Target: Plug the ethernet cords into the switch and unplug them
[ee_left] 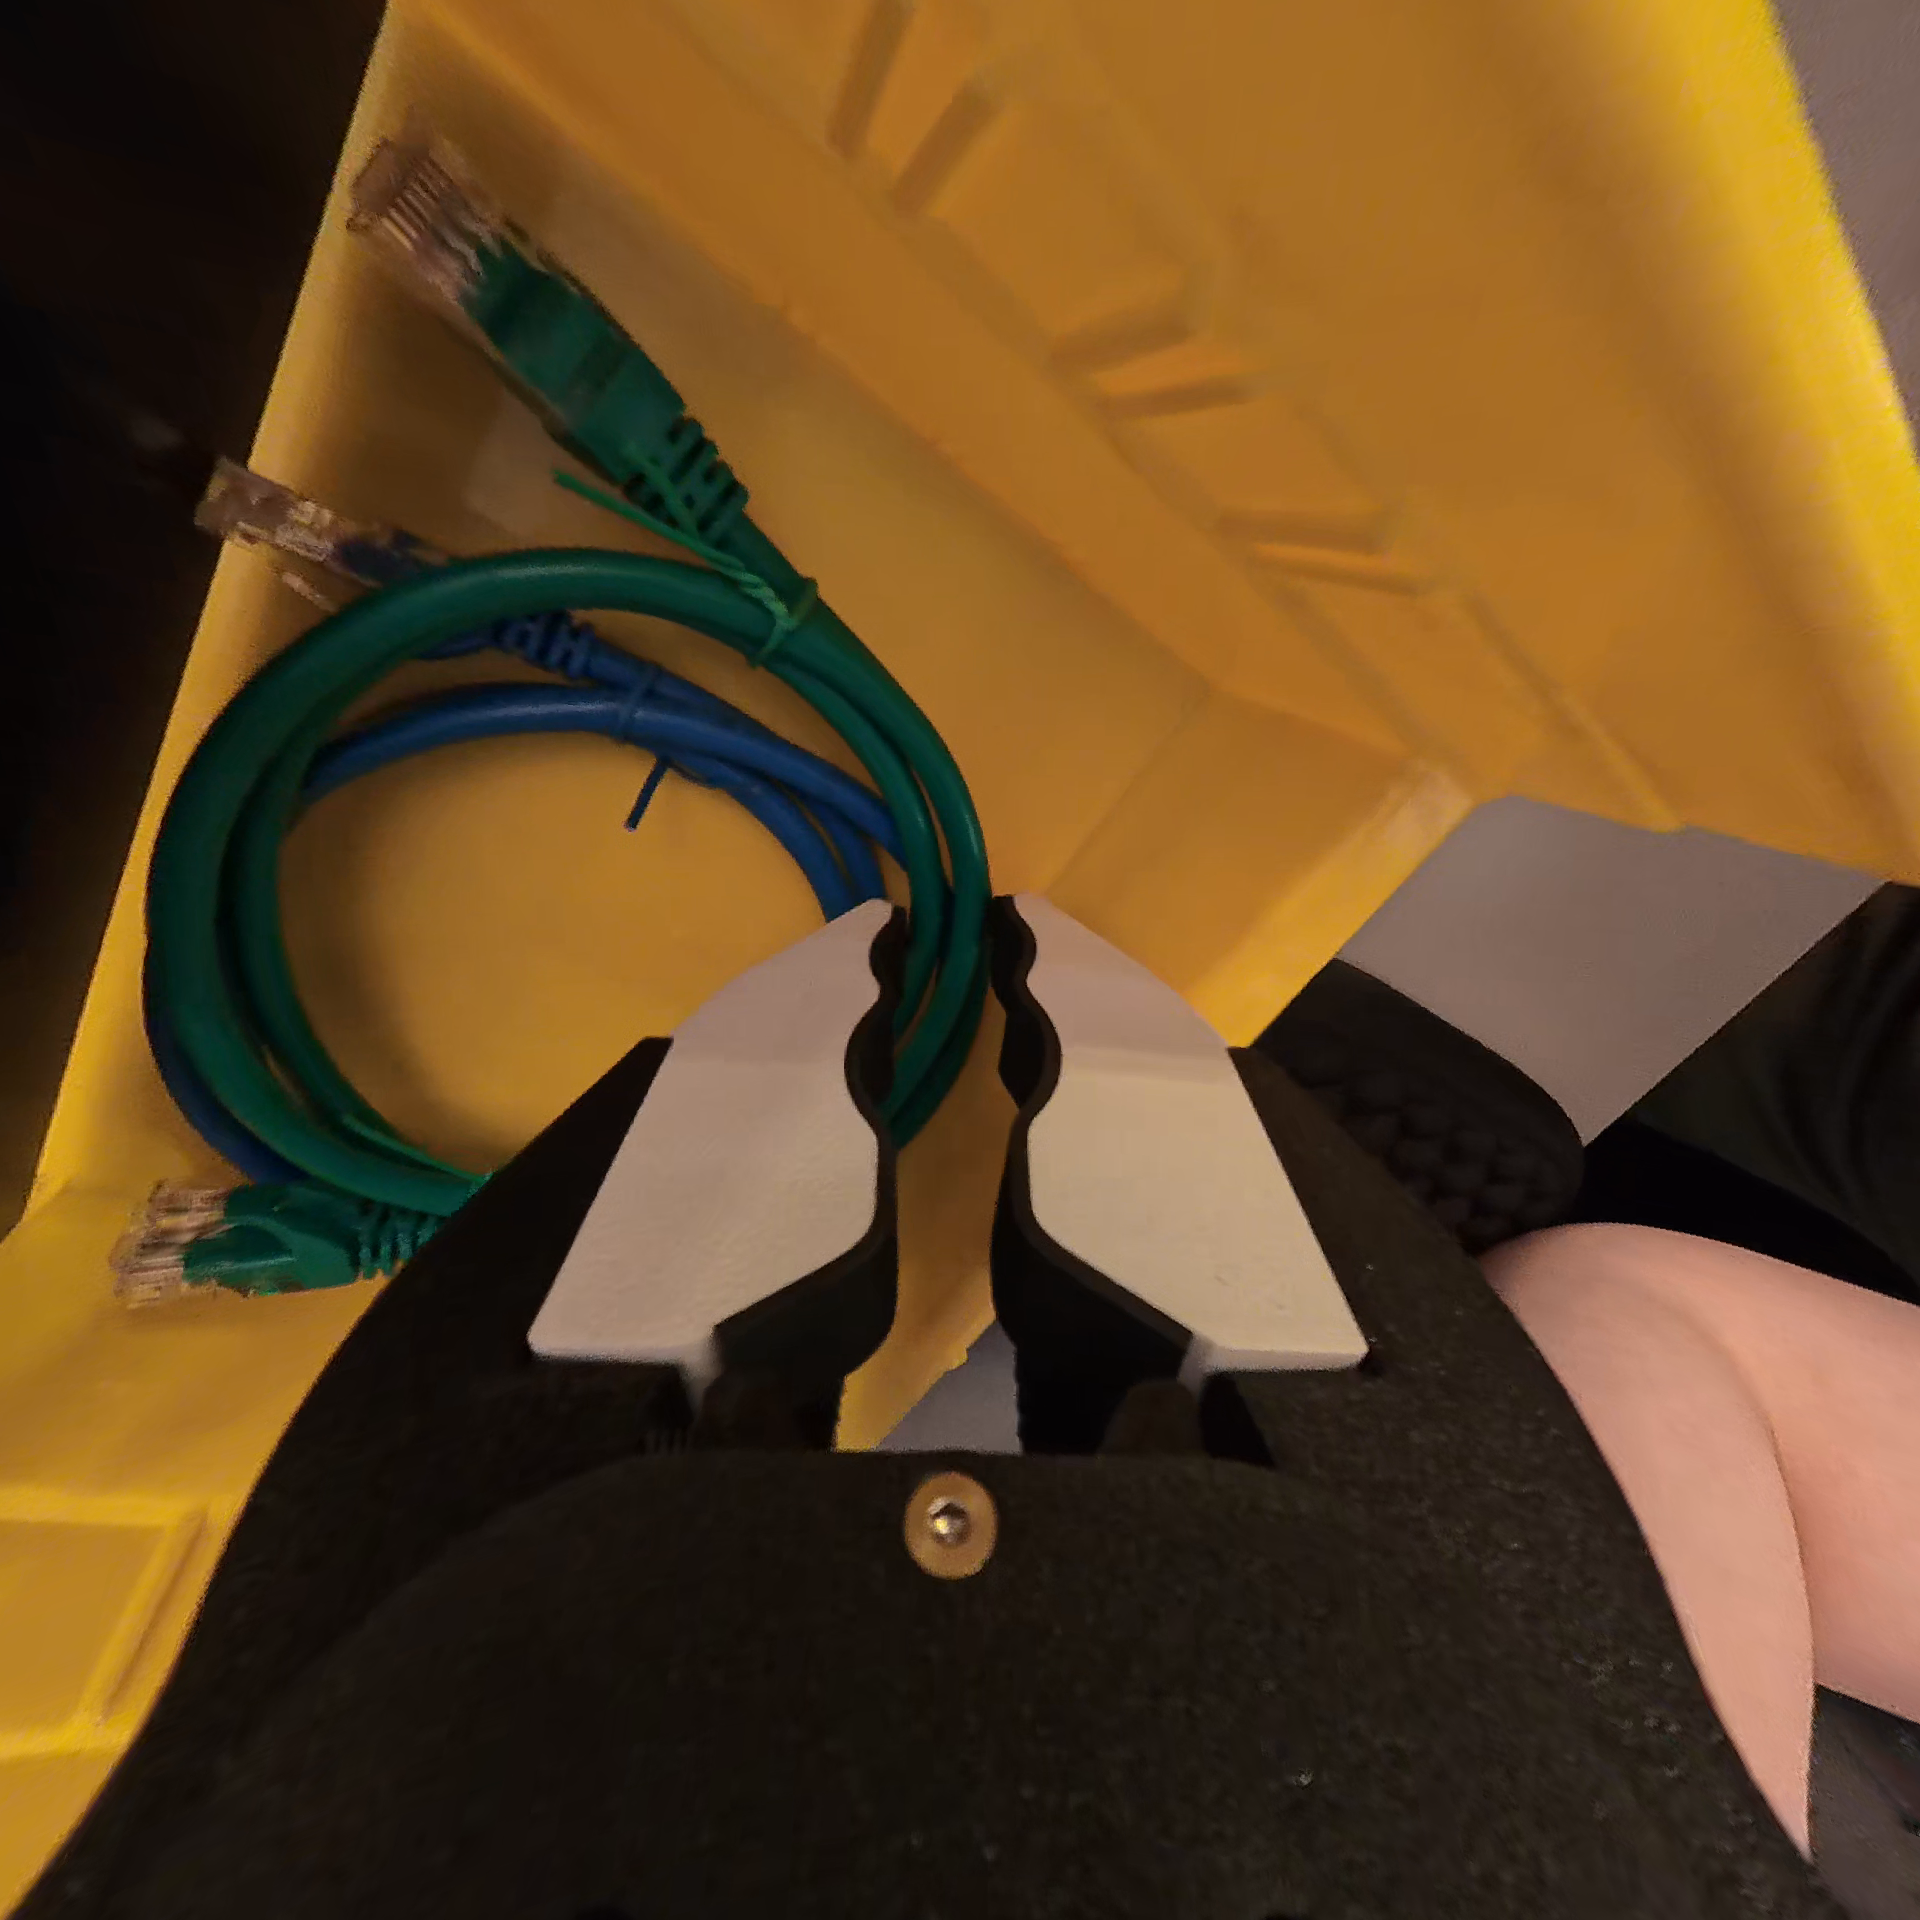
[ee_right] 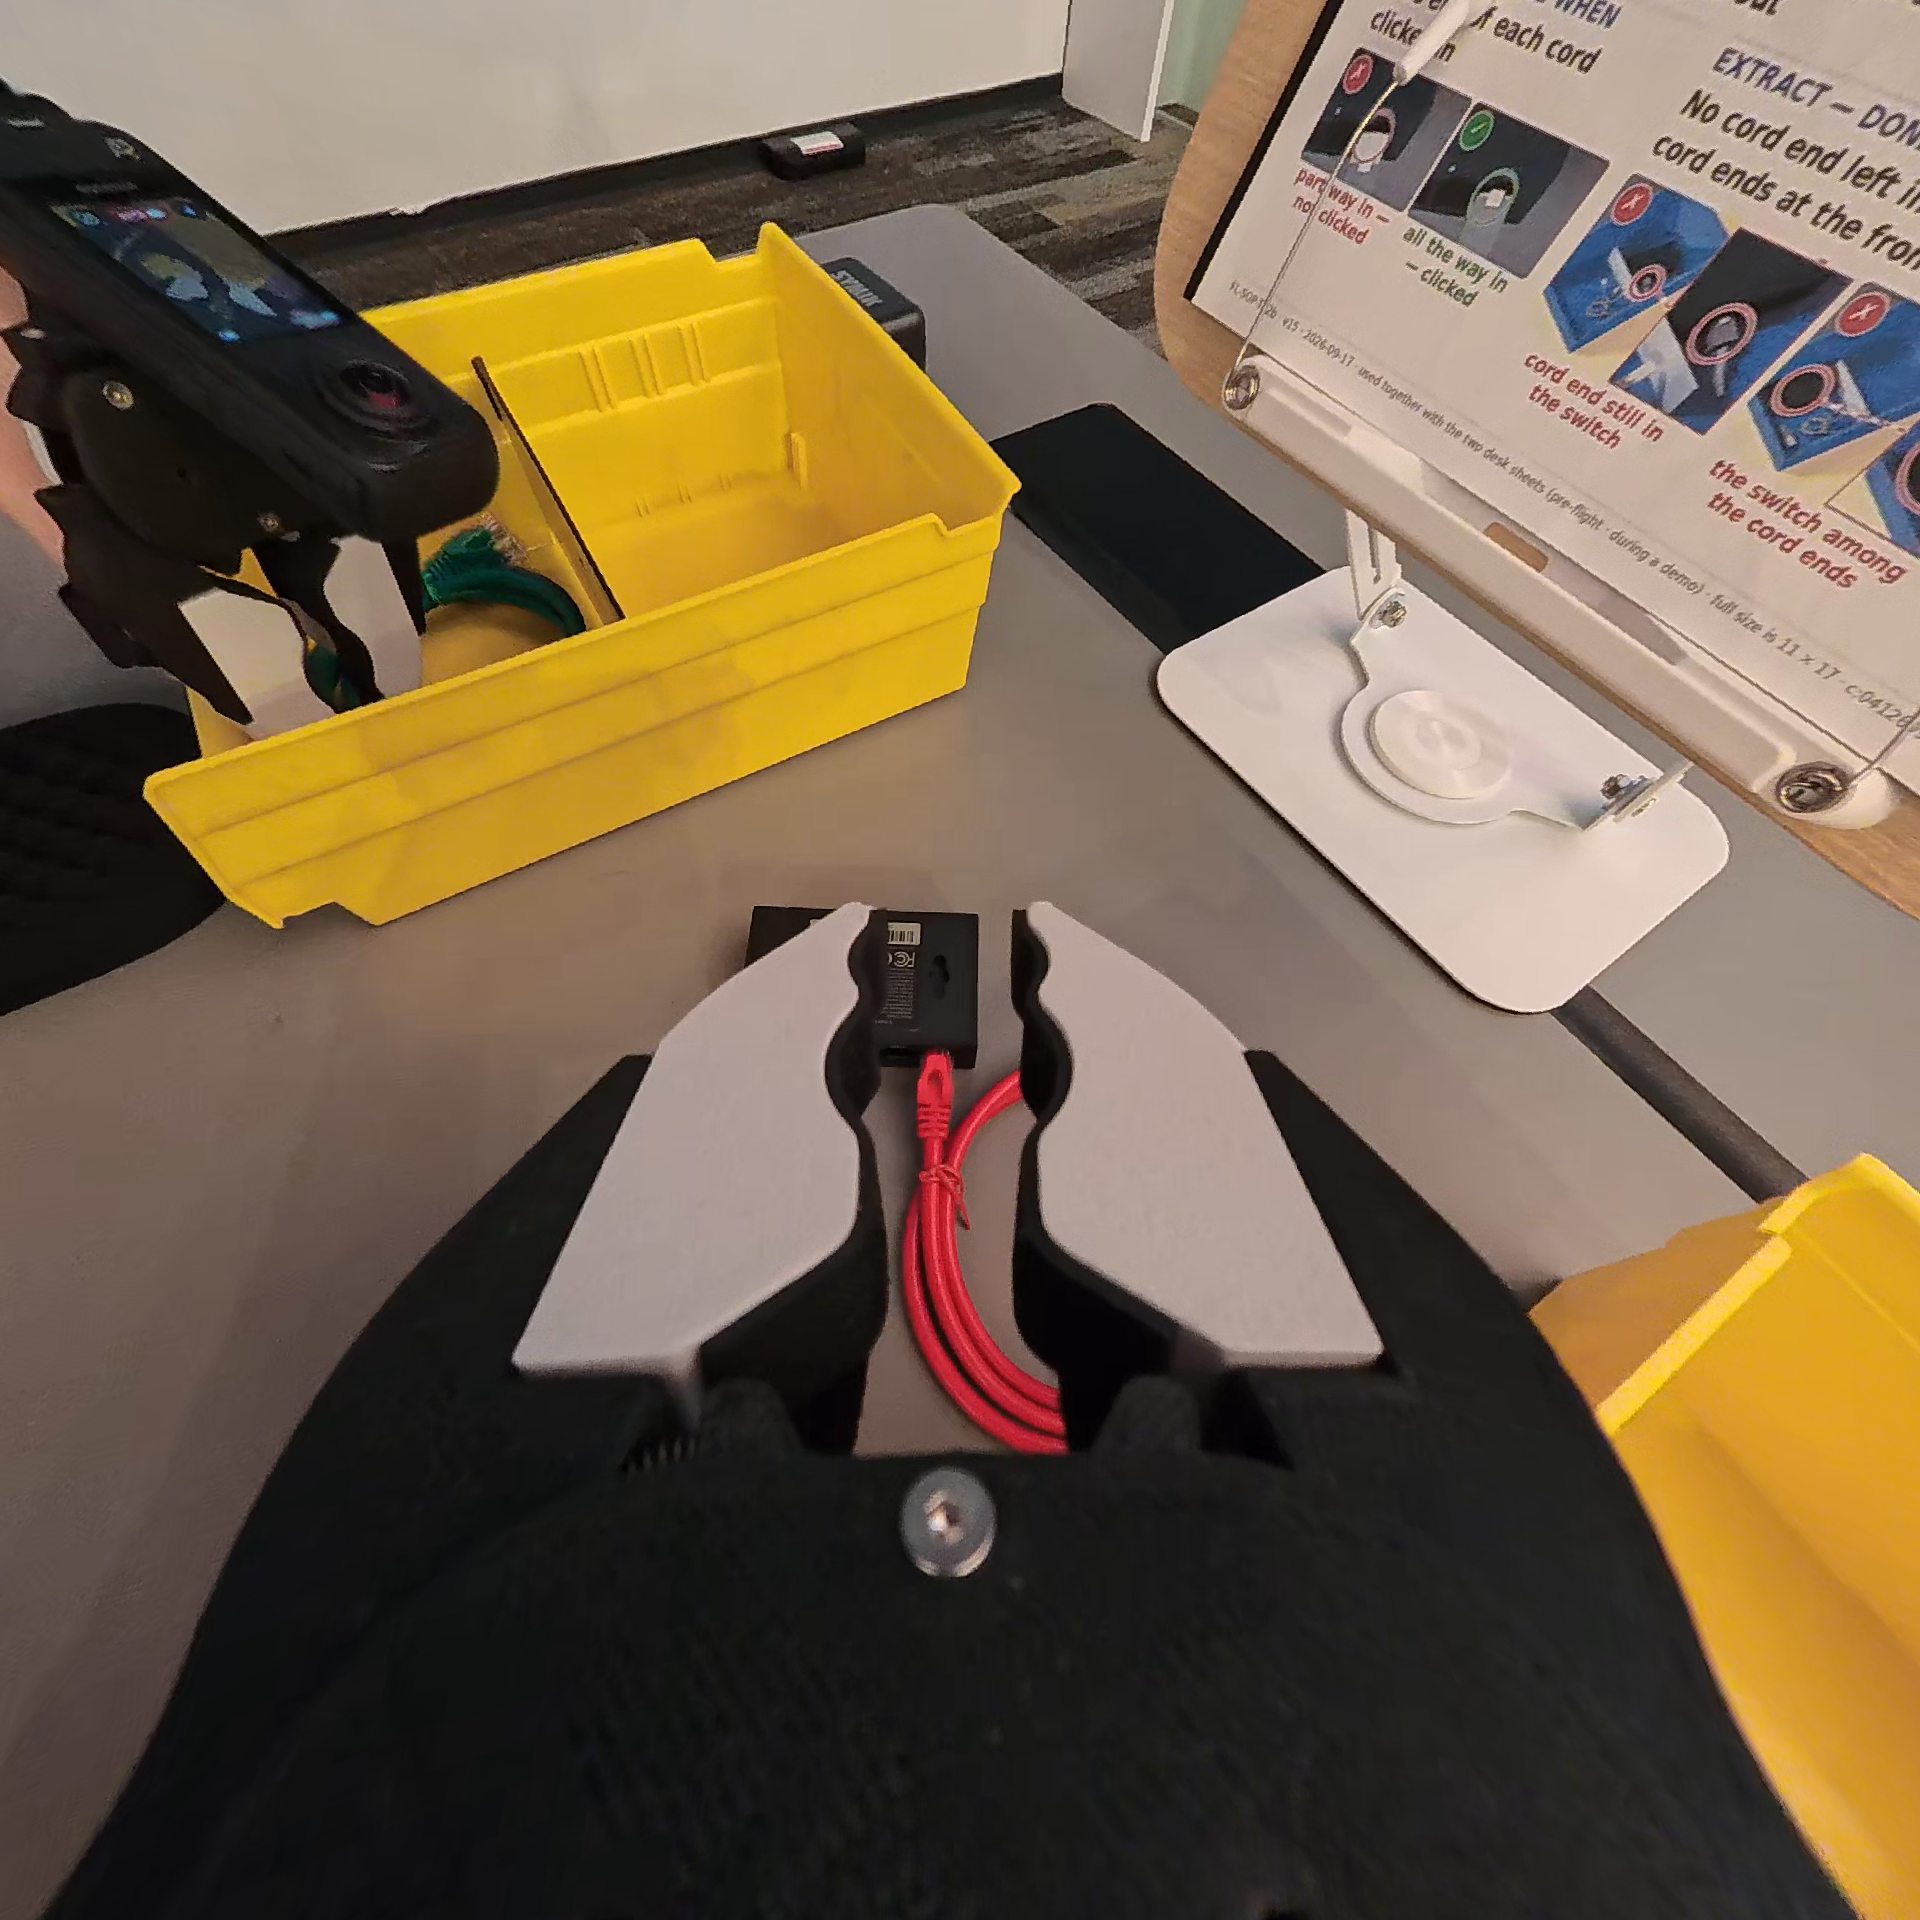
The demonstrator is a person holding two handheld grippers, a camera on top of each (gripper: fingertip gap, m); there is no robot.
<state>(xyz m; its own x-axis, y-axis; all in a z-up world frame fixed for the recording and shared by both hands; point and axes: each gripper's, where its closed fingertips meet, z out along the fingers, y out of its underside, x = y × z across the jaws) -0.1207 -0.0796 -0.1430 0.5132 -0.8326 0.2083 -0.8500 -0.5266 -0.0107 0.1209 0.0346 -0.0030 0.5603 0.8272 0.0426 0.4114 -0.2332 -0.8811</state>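
coils of green cord (ee_left: pixel 582 914) and blue cord (ee_left: pixel 748 748) lie in the yellow bin (ee_left: pixel 1195 436), the blue partly hidden beneath the green. left gripper (ee_left: pixel 943 914) is clamped on the green cord's loops near the bin wall. right gripper (ee_right: pixel 940 920), fingers apart, hovers over the black switch (ee_right: pixel 920 987) on the grey table (ee_right: pixel 312 1091); red cord (ee_right: pixel 940 1247) is plugged in, its loop cut off behind the gripper body.

The left gripper (ee_left: pixel 940 925) covers part of the green cord (ee_left: pixel 208 831), so can't tell how tight the grip is. Right gripper (ee_right: pixel 940 925) hides the switch's (ee_right: pixel 925 987) left side, plus the red cord's (ee_right: pixel 951 1278) near loop.
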